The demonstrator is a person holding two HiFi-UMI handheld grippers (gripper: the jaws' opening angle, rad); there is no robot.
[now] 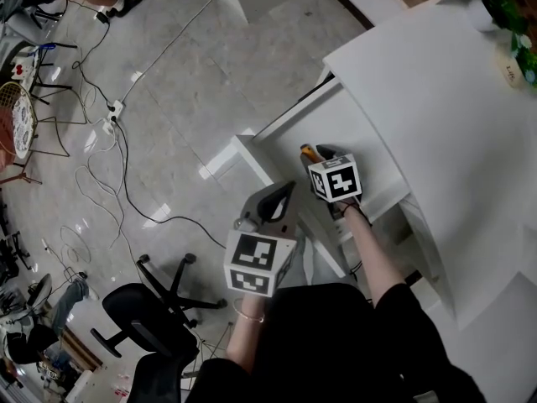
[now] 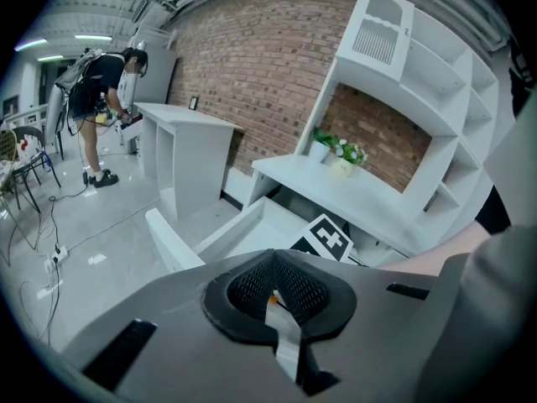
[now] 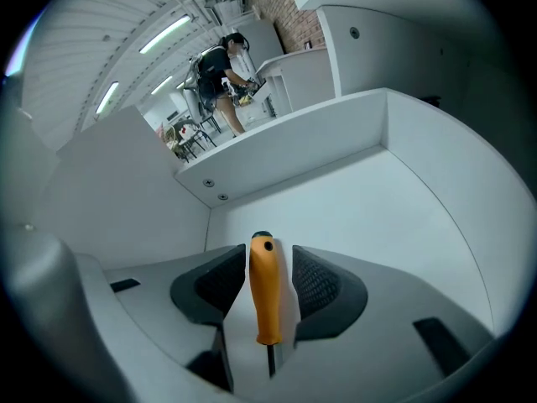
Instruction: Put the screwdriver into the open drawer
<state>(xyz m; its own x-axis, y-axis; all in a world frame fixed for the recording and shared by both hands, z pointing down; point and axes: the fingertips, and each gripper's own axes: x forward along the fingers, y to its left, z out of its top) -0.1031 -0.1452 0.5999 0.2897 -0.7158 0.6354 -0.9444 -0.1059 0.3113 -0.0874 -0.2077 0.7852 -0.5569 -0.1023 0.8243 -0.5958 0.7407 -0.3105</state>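
Left gripper (image 1: 284, 193): jaws together, nothing in them; outside the open drawer (image 1: 336, 112), at 7 o'clock from the right gripper (image 1: 325, 152). Right gripper: over the drawer floor, jaws apart, screwdriver (image 3: 267, 296) standing loose between them, orange handle end toward 12 o'clock.

My grey left gripper (image 1: 279, 193) and right gripper (image 1: 319, 152) each bear a white cube (image 1: 260, 263) with black square markers; I wear black clothing (image 1: 336, 342) and a thin wrist bracelet (image 1: 249, 316).

Black office chair (image 1: 134, 313); brick wall (image 2: 252, 65)
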